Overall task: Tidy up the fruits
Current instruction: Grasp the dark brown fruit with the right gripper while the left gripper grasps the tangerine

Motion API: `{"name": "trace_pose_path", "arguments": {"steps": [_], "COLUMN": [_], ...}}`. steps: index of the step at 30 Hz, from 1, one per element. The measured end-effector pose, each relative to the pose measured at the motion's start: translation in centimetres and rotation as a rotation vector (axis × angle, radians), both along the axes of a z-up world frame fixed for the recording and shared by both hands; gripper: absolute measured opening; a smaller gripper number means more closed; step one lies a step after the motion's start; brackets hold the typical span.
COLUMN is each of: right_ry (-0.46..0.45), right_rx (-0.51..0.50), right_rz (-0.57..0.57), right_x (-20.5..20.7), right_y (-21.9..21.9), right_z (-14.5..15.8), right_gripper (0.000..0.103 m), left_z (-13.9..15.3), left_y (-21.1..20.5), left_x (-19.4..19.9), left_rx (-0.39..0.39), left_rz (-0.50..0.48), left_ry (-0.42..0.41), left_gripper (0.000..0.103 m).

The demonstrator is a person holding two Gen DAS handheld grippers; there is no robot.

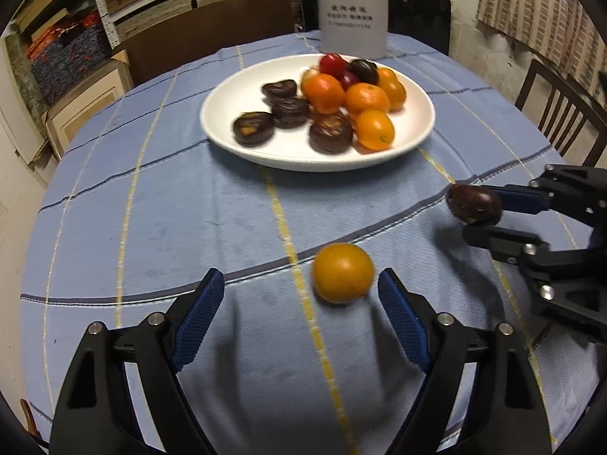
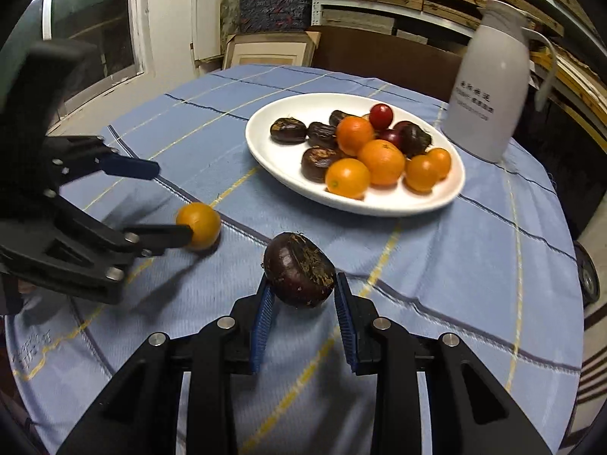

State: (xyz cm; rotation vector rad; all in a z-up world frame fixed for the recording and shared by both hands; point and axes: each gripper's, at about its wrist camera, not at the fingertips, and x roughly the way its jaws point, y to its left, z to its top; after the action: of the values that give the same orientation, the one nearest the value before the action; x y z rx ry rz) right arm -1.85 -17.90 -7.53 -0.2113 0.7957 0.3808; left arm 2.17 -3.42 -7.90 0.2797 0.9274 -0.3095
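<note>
Right gripper (image 2: 299,314) fingers clamped on dark chestnut (image 2: 298,269), lifted clear of the blue-clothed worktop (image 2: 474,265). Left gripper (image 1: 299,295) fingers spread wide around loose orange fruit (image 1: 343,273) resting on the cloth. White plate (image 1: 227,129) of fruit at twelve o'clock.

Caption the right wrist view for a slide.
Right gripper shut on a chestnut; open left gripper at a loose orange near the plate.

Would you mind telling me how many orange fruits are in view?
6: five on the white plate (), one on the tablecloth between the left gripper's open fingers. Others may be hidden.
</note>
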Motion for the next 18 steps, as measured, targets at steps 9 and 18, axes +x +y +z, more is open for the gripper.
{"name": "trace_pose_path", "arguments": {"steps": [9, 18], "right_ry": [0.02, 0.027], "right_rx": [0.03, 0.042], "right_rz": [-0.003, -0.008], "right_x": [-0.2, -0.4], "right_y": [-0.3, -0.3], "right_z": [-0.7, -1.1], "right_gripper": [0.033, 0.033], "left_z": [-1.1, -1.7], "left_y": [-1.4, -2.1], "left_x": [1.6, 0.7], "left_rx": [-0.011, 0.039], "left_rz": [0.019, -0.001], "left_ry": [0.044, 0.067], "left_gripper": [0.07, 0.037]}}
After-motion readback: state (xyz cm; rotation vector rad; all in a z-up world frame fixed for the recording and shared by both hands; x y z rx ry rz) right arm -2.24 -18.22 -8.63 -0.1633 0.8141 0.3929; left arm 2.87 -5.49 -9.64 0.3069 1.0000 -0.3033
